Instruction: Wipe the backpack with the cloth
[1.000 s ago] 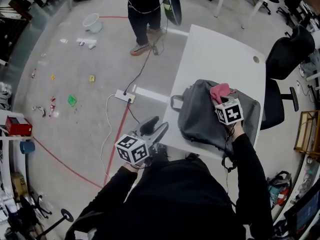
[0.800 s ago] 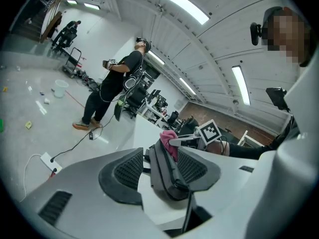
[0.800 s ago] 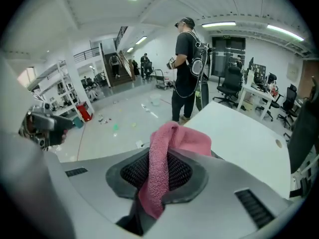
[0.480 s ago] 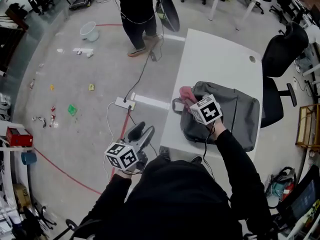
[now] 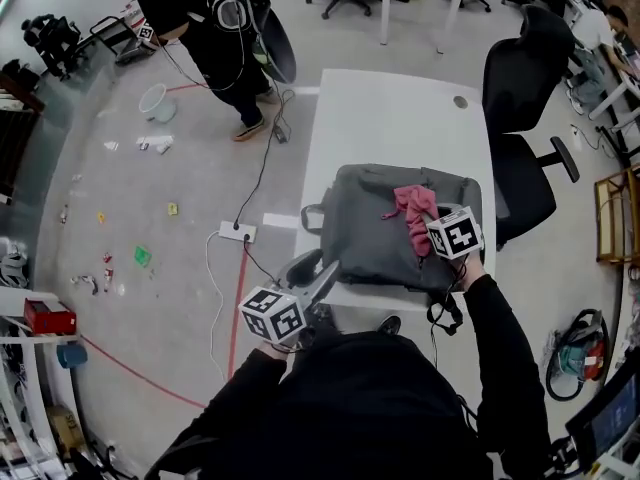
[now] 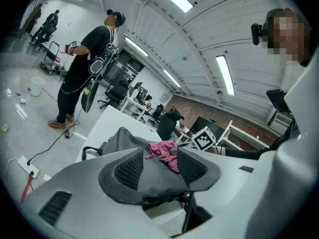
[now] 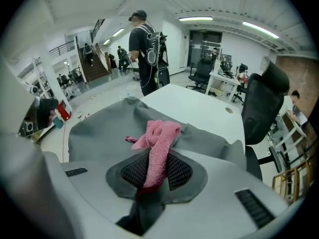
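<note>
A grey backpack [image 5: 375, 230] lies flat on the white table [image 5: 400, 118]. A pink cloth [image 5: 413, 213] rests on its right half, and my right gripper [image 5: 430, 230] is shut on the cloth's near end, pointing steeply down. In the right gripper view the cloth [image 7: 158, 141] runs out from between the pads of the right gripper [image 7: 155, 167] onto the backpack [image 7: 99, 128]. My left gripper [image 5: 318, 273] hovers open at the table's near edge, short of the backpack's near left corner. In the left gripper view, the left gripper [image 6: 160, 166] has nothing between its pads, and the backpack [image 6: 119, 139] and cloth [image 6: 164, 149] lie beyond.
A black office chair [image 5: 525, 88] stands at the table's right side. A person in black [image 5: 215, 28] stands on the floor beyond the table's left corner. A power strip [image 5: 237, 231] with cables lies on the floor left of the table. Small litter and a bucket [image 5: 155, 101] lie further left.
My right gripper carried the cloth from the backpack's right side to its left end, then back to the right half. The left gripper stayed near the table's front edge.
</note>
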`<act>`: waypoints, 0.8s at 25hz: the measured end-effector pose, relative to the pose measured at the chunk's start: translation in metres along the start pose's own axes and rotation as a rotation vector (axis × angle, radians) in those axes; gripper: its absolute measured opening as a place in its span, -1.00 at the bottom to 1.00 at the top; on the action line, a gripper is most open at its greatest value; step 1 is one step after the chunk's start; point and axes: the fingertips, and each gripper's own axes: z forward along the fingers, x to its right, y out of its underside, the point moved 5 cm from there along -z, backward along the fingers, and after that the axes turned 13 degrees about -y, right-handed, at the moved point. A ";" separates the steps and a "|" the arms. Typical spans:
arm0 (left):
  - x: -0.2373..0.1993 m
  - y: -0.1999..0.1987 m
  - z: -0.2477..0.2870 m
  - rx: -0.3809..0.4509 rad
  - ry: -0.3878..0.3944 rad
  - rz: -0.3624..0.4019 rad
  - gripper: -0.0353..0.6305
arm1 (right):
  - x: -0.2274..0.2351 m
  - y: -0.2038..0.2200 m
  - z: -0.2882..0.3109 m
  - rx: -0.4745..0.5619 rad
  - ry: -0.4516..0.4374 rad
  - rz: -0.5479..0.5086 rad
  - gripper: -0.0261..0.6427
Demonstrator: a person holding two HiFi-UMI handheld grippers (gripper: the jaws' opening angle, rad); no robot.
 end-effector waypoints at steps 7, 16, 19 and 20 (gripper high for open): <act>0.066 0.036 0.050 -0.050 0.081 0.013 -0.21 | 0.076 0.051 -0.095 0.145 0.109 0.128 -0.69; 0.080 0.038 0.050 -0.042 0.095 -0.013 -0.21 | 0.135 0.091 -0.134 0.182 0.252 0.290 -0.70; 0.054 0.037 0.034 -0.057 0.053 -0.017 -0.21 | 0.135 0.103 -0.121 0.128 0.267 0.329 -0.70; 0.045 0.036 0.028 -0.063 0.044 -0.021 -0.21 | 0.130 0.105 -0.114 0.115 0.258 0.339 -0.70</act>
